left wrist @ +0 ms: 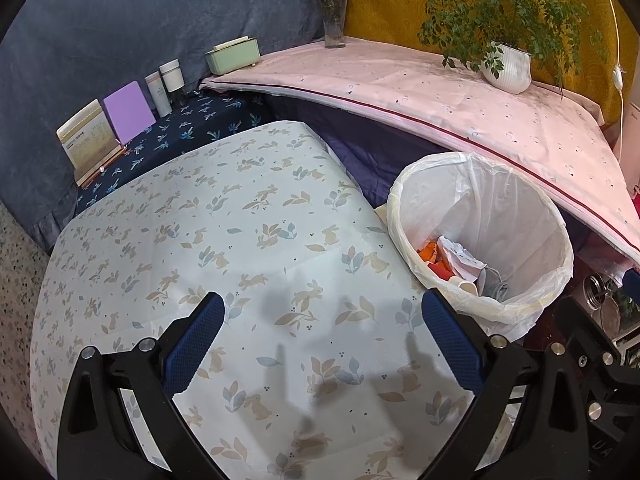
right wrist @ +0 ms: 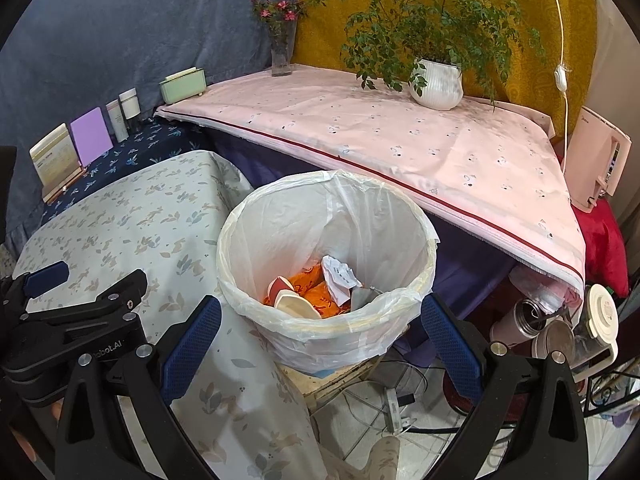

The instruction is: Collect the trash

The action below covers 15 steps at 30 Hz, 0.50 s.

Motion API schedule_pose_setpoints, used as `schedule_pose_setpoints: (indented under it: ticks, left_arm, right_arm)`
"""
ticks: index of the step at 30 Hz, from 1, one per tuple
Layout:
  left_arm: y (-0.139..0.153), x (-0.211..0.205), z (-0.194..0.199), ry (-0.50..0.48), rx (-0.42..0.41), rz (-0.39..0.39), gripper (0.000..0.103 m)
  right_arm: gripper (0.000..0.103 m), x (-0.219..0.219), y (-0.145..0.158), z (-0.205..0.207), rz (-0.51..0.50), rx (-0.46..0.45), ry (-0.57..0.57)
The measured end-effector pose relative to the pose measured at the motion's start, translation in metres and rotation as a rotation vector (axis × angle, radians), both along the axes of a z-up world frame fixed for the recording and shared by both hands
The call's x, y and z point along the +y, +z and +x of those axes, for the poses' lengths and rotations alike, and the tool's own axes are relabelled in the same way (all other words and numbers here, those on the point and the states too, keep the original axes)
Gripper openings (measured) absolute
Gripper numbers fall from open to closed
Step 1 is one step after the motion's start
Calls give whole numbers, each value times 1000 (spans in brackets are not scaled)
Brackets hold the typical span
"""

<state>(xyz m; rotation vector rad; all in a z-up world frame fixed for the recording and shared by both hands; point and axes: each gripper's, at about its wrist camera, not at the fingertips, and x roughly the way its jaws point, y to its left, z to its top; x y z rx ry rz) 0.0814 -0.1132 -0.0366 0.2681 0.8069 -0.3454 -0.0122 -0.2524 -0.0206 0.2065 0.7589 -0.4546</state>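
A round bin (right wrist: 400, 312) lined with a clear white bag stands beside the table with the rabbit-print cloth (left wrist: 200, 240). Inside lie orange wrappers (right wrist: 316, 292), a crumpled white paper (right wrist: 340, 276) and paper cups (right wrist: 294, 304). The same bin (left wrist: 520, 308) appears at the right of the left wrist view. My left gripper (left wrist: 322, 334) hovers open over the cloth, holding nothing. My right gripper (right wrist: 320, 340) hangs open just in front of the bin's near rim, empty. The left gripper (right wrist: 80, 304) shows at the left of the right wrist view.
A pink-clothed table (right wrist: 400, 140) holds a white potted plant (right wrist: 436, 84), a flower vase (right wrist: 280, 52) and a green box (right wrist: 182, 84). Cards and jars (left wrist: 132, 112) line the dark blue shelf. Cables (right wrist: 396, 404), flasks (right wrist: 524, 320) and a pink appliance (right wrist: 596, 160) crowd the right.
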Motion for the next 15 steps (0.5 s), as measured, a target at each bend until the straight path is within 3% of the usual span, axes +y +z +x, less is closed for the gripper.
schedule_pose_setpoints:
  ticks: [15]
  left_arm:
    - [4, 1, -2, -23, -16, -19, 95]
  right_arm:
    - [96, 2, 1, 1, 1, -3, -3]
